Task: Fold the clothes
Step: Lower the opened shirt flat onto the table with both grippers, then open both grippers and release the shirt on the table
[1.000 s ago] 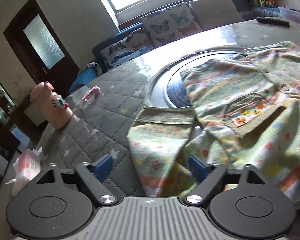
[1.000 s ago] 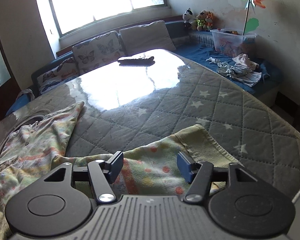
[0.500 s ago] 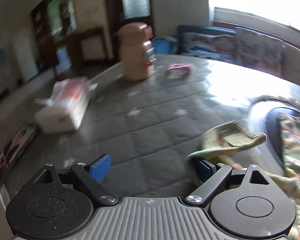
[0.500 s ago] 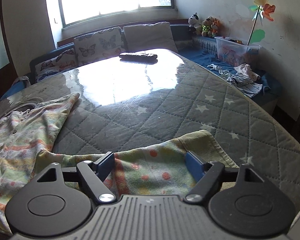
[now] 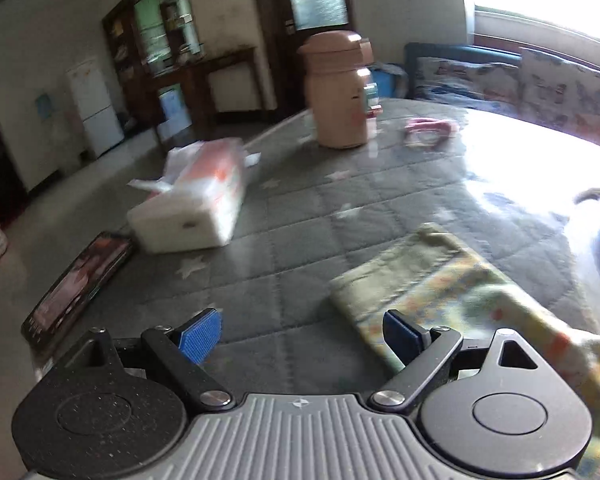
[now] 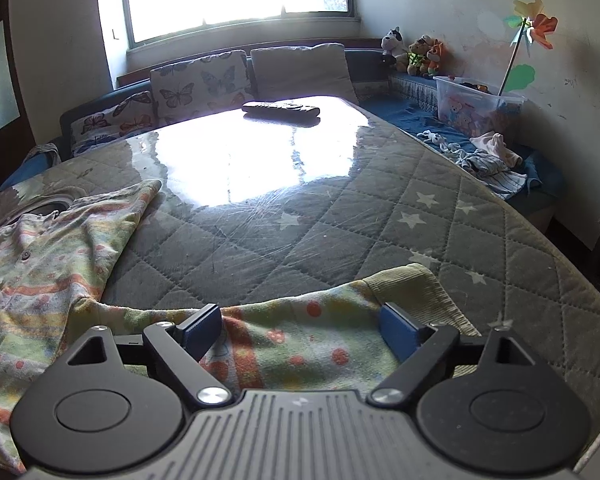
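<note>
A pastel dotted garment (image 6: 48, 268) lies crumpled, sleeves spread, on the quilted table (image 6: 340, 216).

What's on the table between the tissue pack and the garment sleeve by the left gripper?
Nothing: in the left wrist view only bare star-quilted table cover separates the tissue pack from the sleeve by the left gripper.

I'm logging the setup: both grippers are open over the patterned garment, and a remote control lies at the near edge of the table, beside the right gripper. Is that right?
Not quite. The remote control lies at the far end of the table, near the cushions, as the right wrist view shows. The rest holds: the left gripper and right gripper are open over the patterned garment.
</note>
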`<state>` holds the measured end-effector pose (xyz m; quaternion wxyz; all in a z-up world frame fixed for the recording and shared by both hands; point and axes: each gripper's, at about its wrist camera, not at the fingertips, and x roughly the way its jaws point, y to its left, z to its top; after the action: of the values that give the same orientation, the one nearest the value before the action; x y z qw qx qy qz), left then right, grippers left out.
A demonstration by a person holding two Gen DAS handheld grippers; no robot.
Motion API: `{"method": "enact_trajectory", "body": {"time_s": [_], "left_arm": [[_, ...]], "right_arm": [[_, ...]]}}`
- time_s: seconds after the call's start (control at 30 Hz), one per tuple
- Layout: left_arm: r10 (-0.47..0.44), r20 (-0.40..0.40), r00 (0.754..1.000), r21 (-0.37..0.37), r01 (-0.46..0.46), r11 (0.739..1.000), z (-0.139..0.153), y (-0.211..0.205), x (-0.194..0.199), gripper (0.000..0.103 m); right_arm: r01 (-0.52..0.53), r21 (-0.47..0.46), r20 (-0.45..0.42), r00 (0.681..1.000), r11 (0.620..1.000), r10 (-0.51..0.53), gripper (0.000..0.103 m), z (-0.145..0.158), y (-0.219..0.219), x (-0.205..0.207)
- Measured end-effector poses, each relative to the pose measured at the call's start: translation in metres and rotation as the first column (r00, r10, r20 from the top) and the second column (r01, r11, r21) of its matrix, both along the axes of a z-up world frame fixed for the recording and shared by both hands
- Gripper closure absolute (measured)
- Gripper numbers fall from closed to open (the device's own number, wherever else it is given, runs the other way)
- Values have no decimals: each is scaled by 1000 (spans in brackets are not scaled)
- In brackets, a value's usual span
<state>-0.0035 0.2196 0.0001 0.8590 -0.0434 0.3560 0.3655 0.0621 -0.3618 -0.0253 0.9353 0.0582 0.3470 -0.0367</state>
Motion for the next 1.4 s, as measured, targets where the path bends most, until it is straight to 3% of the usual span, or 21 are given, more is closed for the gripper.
{"method": "enact_trajectory", "body": {"time_s": [0.23, 0.47, 0.57, 0.67, 0.73, 0.87, 1.13, 1.23, 1.3, 1.4], "left_arm": [[-199, -26, 980, 50, 200, 979, 4, -47, 15, 12], [-422, -27, 906, 39, 423, 905, 8, -102, 36, 11], [-491, -22, 871, 12, 491, 871, 6, -119, 52, 14], [-552, -10, 834, -19, 552, 834, 5, -133, 70, 27], [-585, -4, 811, -45, 584, 810, 3, -139, 84, 30], [-622, -14, 783, -81, 619, 782, -4, -149, 112, 33], [-661, -18, 750, -98, 657, 748, -14, -154, 147, 33], [-687, -6, 726, -105, 683, 723, -14, -156, 153, 46], [-704, 2, 710, -109, 700, 705, -14, -158, 158, 76], [-721, -20, 692, -68, 719, 692, -17, -166, 164, 97]], "right_arm": [[-9, 17, -3, 1000, 1000, 9, 15, 6, 4, 2], [-136, 23, 15, 991, 990, 136, 17, 18, 30, 18], [-223, 39, 6, 975, 974, 223, 27, 18, 50, 34], [-295, 48, -2, 955, 954, 295, 38, 17, 70, 51], [-328, 48, -13, 944, 943, 329, 45, 15, 82, 64], [-364, 48, -32, 930, 930, 366, 53, 8, 97, 83], [-391, 18, -37, 920, 920, 391, 67, 7, 109, 107], [-399, 5, -36, 916, 917, 399, 75, 7, 114, 115], [-406, -2, -35, 913, 914, 406, 82, 6, 116, 119], [-415, -12, -34, 909, 910, 415, 86, 6, 121, 128]]}}
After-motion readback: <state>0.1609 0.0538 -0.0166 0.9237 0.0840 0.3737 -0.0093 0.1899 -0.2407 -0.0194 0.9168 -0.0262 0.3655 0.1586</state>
